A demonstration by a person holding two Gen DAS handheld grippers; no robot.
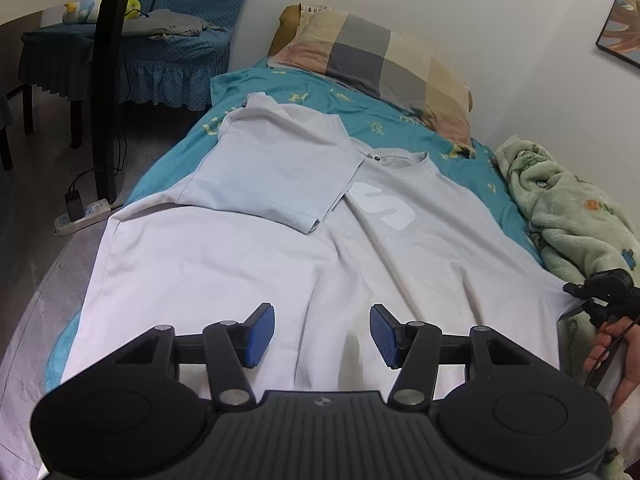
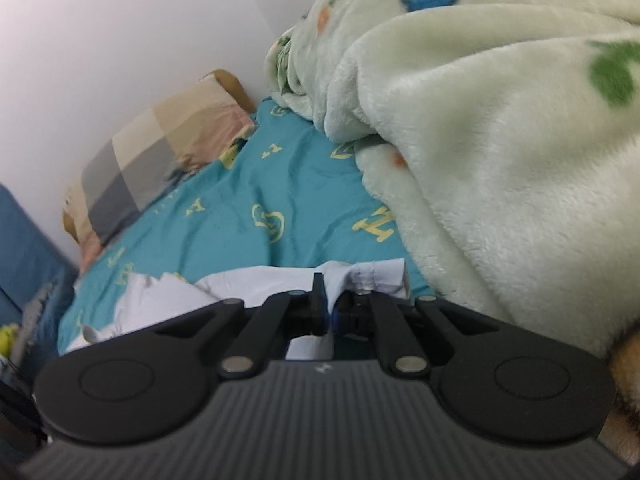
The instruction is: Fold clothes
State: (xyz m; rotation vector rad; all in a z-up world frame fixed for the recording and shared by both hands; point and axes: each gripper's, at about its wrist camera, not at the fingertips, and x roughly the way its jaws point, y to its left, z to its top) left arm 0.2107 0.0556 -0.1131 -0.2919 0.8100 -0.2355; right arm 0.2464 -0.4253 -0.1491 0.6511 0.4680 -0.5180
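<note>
Left hand-held gripper (image 1: 322,334) spread above grey T-shirt (image 1: 400,248), right hand-held gripper (image 2: 329,308) pinching its edge beside blanket (image 2: 500,152)

a home bedroom: a bed (image 1: 256,80) with checked pillow (image 1: 376,56), fleece blanket (image 2: 500,140) and covered chair (image 1: 132,52)

A large white letter "S" (image 1: 383,209) stands printed on the chest of the pale grey cotton T-shirt (image 1: 420,248) spread across the bed. Yellow letter-like motifs (image 2: 378,227) dot the teal bedsheet (image 2: 240,196), too stylised to read with certainty.
</note>
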